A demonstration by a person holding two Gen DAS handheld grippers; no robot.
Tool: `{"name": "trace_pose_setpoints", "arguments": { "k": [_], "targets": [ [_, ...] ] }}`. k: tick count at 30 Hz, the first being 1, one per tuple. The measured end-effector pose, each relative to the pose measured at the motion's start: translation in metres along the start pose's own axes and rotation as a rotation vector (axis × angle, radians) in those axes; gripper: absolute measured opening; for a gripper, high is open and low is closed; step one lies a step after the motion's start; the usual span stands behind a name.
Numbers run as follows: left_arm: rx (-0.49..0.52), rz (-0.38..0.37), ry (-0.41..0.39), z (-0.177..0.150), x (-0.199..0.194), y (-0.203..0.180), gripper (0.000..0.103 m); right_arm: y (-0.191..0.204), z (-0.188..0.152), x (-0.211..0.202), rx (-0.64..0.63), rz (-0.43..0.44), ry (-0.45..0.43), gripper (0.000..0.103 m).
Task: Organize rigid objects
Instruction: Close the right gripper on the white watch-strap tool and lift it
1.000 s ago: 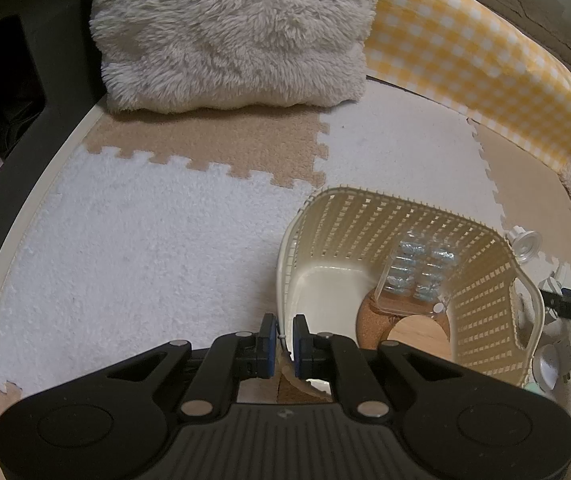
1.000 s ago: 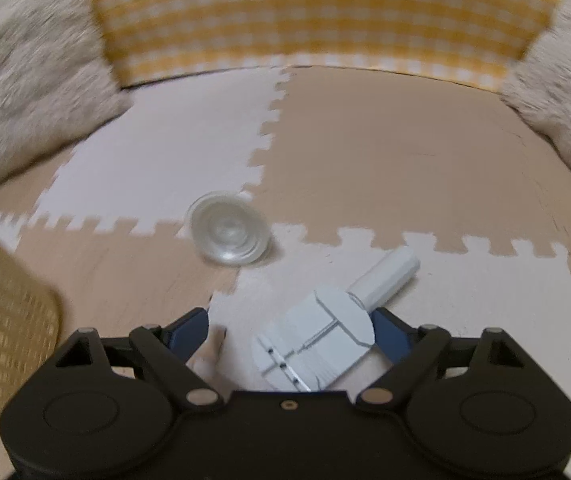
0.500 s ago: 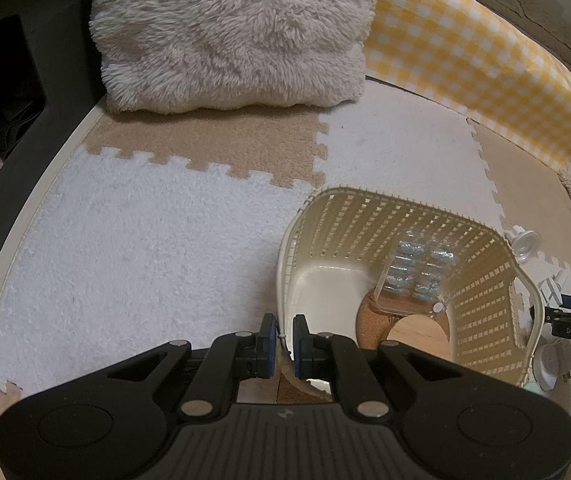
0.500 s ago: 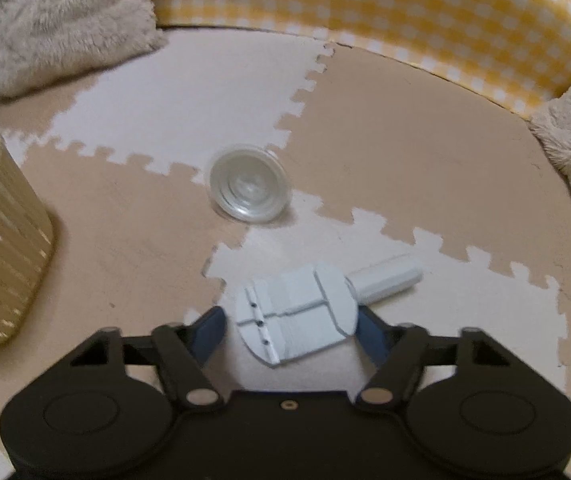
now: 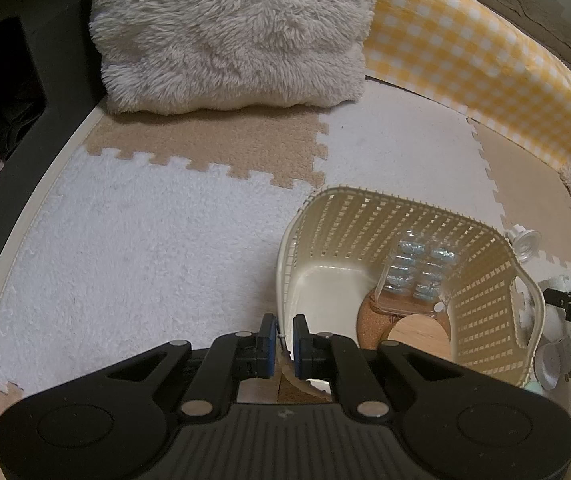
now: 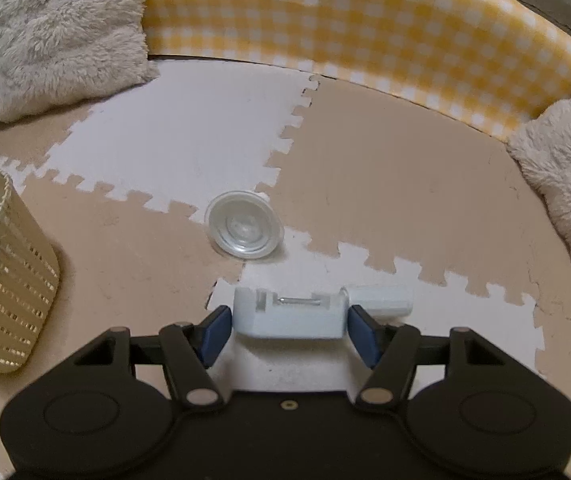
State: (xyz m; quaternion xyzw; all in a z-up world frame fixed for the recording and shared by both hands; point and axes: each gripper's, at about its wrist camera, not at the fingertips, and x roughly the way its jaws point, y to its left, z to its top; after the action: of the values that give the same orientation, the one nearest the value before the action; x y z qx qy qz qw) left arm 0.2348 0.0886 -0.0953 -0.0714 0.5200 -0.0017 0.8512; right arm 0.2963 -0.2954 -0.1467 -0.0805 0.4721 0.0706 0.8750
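Note:
My left gripper is shut on the near rim of the cream slotted basket, which stands on the foam mat. Inside it lie a clear blister pack, a cork coaster and a wooden disc. In the right wrist view my right gripper has closed on a pale blue and white plastic tool, with a blue pad against each end. The tool's white handle sticks out to the right. A clear suction cup lies on the mat just beyond.
The basket sits left of the right gripper. Fluffy cushions and a yellow checked bumper ring the puzzle mat. A small white round item lies right of the basket. Dark furniture stands at far left.
The right gripper's jaws came in from wide open onto the tool's ends, and its view rolled so the tool now lies level. The left gripper and basket kept still.

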Motion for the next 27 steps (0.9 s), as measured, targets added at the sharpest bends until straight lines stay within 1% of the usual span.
{"name": "trace_pose_setpoints", "arguments": {
  "k": [3,5,7,13,17,19,22,23,24,27],
  "targets": [
    [0.0,0.0,0.0,0.0,0.0,0.0,0.009,0.003,-0.003,0.001,-0.01,0.017,0.021,0.065],
    [0.0,0.0,0.0,0.0,0.0,0.0,0.009,0.007,-0.005,0.001,-0.039,0.008,0.024,0.065],
    [0.001,0.0,0.0,0.0,0.0,0.0,0.009,0.008,-0.006,0.001,-0.04,0.006,0.03,0.065],
    [0.0,0.0,0.0,0.0,0.0,0.0,0.009,0.006,-0.006,0.001,-0.02,0.007,0.0,0.065],
    [0.0,0.0,0.0,0.0,0.0,0.0,0.009,0.011,-0.006,0.002,-0.049,-0.005,0.006,0.065],
    [-0.001,0.0,0.0,0.0,0.0,0.0,0.009,0.009,-0.006,0.002,-0.04,-0.002,0.009,0.065],
    [-0.001,0.0,0.0,0.0,0.0,0.0,0.009,0.006,-0.001,0.0,-0.015,0.023,0.038,0.065],
    [-0.001,-0.001,0.0,0.0,0.0,0.0,0.009,0.005,0.001,0.0,-0.008,0.03,0.062,0.065],
    [0.0,0.0,0.0,0.0,0.0,0.0,0.009,0.006,0.003,-0.001,-0.007,0.041,0.09,0.065],
    [0.0,0.001,0.0,0.0,0.0,0.0,0.009,0.011,0.005,-0.008,-0.027,0.07,0.117,0.065]
  ]
}}
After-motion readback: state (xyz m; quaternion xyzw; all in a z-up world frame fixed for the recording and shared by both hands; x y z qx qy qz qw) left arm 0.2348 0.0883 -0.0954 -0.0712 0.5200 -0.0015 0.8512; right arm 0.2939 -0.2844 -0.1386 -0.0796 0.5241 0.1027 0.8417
